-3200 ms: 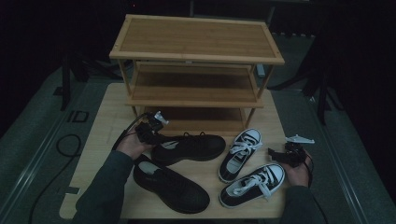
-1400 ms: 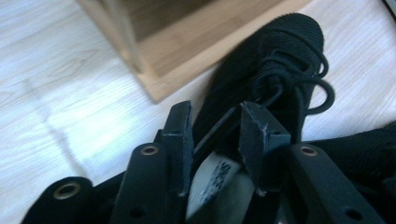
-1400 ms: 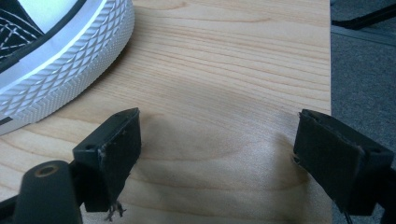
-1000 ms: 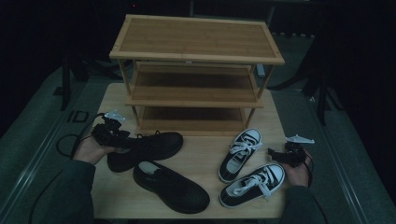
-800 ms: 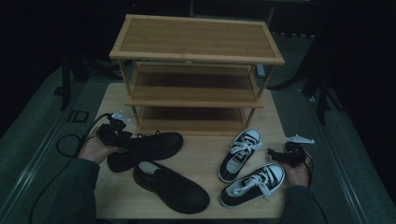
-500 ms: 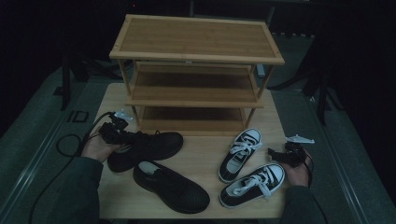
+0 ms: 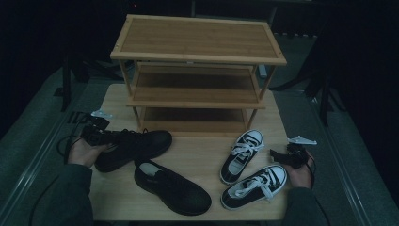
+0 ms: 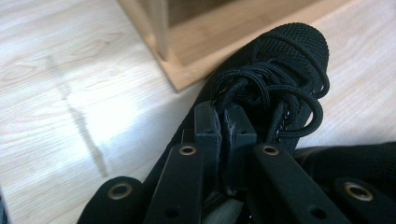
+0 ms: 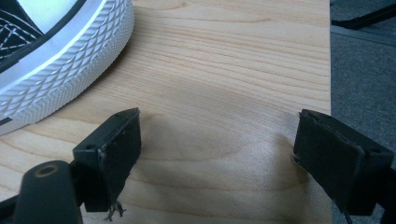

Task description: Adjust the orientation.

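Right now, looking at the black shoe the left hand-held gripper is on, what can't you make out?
- Black shoe: in the left gripper view the left hand-held gripper covers its collar, so what the closed jaws pinch is hidden.
- Same shoe's heel: in the high view the hand covers it.
- Bottom shelf: its back is too dark to read in the high view.

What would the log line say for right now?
left tongs: shut on black shoe, just closed | right tongs: open over table | shoe rack: empty

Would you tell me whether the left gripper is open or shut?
Shut: the left gripper has just been closing, and its pads pinch the black shoe at the collar.
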The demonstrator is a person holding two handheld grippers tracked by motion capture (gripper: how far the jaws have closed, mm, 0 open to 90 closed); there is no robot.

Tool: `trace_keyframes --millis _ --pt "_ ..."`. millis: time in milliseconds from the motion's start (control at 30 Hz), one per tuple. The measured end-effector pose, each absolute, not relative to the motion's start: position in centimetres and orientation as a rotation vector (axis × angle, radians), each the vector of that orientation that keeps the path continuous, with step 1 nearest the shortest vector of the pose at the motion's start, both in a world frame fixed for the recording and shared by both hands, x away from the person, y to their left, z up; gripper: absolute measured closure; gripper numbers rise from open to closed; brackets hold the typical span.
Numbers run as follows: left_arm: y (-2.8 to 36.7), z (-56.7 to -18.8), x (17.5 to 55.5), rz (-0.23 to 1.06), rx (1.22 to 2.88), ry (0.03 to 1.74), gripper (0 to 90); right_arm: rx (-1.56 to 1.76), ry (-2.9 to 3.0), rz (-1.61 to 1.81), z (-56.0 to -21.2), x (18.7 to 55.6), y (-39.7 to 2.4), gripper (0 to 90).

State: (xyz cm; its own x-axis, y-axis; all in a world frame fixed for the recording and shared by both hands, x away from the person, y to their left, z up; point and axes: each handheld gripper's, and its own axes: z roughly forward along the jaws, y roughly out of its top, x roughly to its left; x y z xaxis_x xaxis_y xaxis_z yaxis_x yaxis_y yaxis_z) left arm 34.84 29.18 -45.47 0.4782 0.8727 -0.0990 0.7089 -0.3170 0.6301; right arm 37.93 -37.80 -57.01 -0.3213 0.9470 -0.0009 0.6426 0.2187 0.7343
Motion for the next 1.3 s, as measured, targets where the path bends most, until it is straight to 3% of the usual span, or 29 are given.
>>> trace_keyframes --millis 500,667,800,1300 --pt "29.6 -45.8 34.4 0.356 2.071 1.359 86.3 1.465 2.045 0.894 -57.0 37.9 -37.8 14.9" --pt "29.3 -45.3 34.1 0.359 2.061 1.331 71.9 1.465 2.045 0.894 -57.0 37.9 -37.8 14.9" --pt "28.7 -43.8 33.7 0.373 2.055 1.28 65.7 1.465 2.045 0.894 -57.0 37.9 -37.8 14.9" --pt "23.7 -43.0 33.2 0.315 2.172 1.099 59.8 1.468 2.043 0.892 -57.0 38.0 -37.8 14.9"
